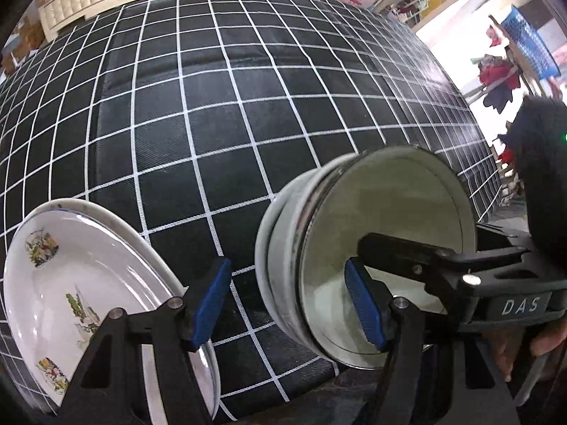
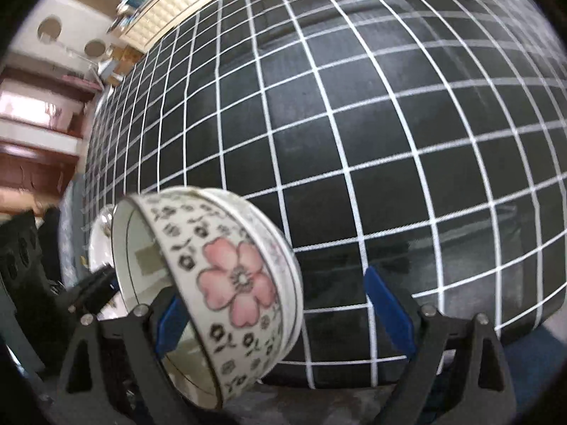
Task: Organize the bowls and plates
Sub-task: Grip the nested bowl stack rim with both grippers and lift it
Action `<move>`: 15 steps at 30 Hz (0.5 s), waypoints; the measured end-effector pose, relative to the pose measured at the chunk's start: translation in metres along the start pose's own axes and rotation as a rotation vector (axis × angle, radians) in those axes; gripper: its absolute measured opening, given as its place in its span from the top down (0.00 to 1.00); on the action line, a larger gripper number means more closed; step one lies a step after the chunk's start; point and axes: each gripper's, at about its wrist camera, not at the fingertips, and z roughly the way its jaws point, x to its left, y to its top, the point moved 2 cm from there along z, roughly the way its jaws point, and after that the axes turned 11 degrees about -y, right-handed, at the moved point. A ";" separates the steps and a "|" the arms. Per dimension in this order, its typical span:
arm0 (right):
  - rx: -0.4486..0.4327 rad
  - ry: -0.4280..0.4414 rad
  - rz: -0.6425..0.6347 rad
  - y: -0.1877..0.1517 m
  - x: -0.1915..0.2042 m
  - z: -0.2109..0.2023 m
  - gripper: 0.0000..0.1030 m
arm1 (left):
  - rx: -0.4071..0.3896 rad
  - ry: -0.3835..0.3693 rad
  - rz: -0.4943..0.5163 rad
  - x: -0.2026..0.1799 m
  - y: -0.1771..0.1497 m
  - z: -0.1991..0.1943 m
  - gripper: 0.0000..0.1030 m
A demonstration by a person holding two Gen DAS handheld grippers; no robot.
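Hanging tilted, flowered bowl (image 2: 230, 283) over right gripper's (image 2: 283, 315) left finger, jaws wide, nothing pinched; left gripper (image 1: 288, 304) half-open, empty, beside plates (image 1: 71, 283).

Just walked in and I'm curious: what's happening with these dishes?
A person holds a gripper in each hand over a checked tablecloth. The right gripper stands open with one finger inside two nested floral bowls, which are tipped on their side; its other pad is clear of them. The left gripper is open with nothing between its pads, beside a stack of white plates. Whether the bowls rest on the table is unclear.
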 end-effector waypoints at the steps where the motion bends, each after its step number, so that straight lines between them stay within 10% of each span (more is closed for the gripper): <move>1: 0.006 0.008 0.009 0.000 -0.002 0.001 0.09 | -0.009 -0.001 0.001 0.000 -0.002 0.002 0.38; 9: 0.053 0.080 0.062 -0.007 -0.012 0.011 0.11 | 0.011 -0.067 0.023 -0.014 -0.005 0.012 0.37; 15: 0.050 0.119 0.048 -0.017 -0.006 -0.001 0.35 | 0.001 -0.053 0.050 -0.030 -0.005 0.020 0.33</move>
